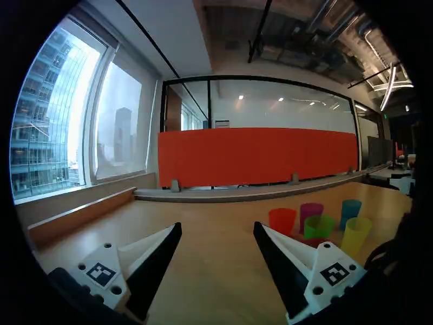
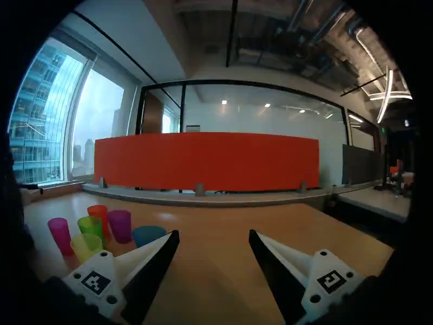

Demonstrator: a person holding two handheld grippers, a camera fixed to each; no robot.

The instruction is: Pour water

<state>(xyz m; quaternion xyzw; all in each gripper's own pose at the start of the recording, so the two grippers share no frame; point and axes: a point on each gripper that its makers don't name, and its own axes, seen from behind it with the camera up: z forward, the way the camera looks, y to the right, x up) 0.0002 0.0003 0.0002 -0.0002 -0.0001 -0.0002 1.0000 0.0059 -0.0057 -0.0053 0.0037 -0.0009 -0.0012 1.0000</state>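
Left gripper view, translucent tapered plastic cups [image 1: 318, 225], smooth wooden table [image 1: 216, 238]

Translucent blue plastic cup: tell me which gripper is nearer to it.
Right. The right gripper has the blue plastic cup just off its fingertip; from the left gripper it stands farther, behind the other cups.

Wide wooden desk [image 1: 216, 244] fills the lower half of the left gripper view. At twelve o'clock, an orange divider panel [image 1: 257, 156] stands upright along its far edge. Over at nine o'clock, tall windows [image 1: 116, 127], glass towers [image 1: 38, 135] outside. Behind the divider, a black-framed glass wall [image 1: 270, 105]. One o'clock, exposed pipes [image 1: 325, 32] overhead; two o'clock, bright light strips [image 1: 391, 86]. In the right gripper view, a second desk [image 2: 379, 201] at three o'clock, a dark gap before it.
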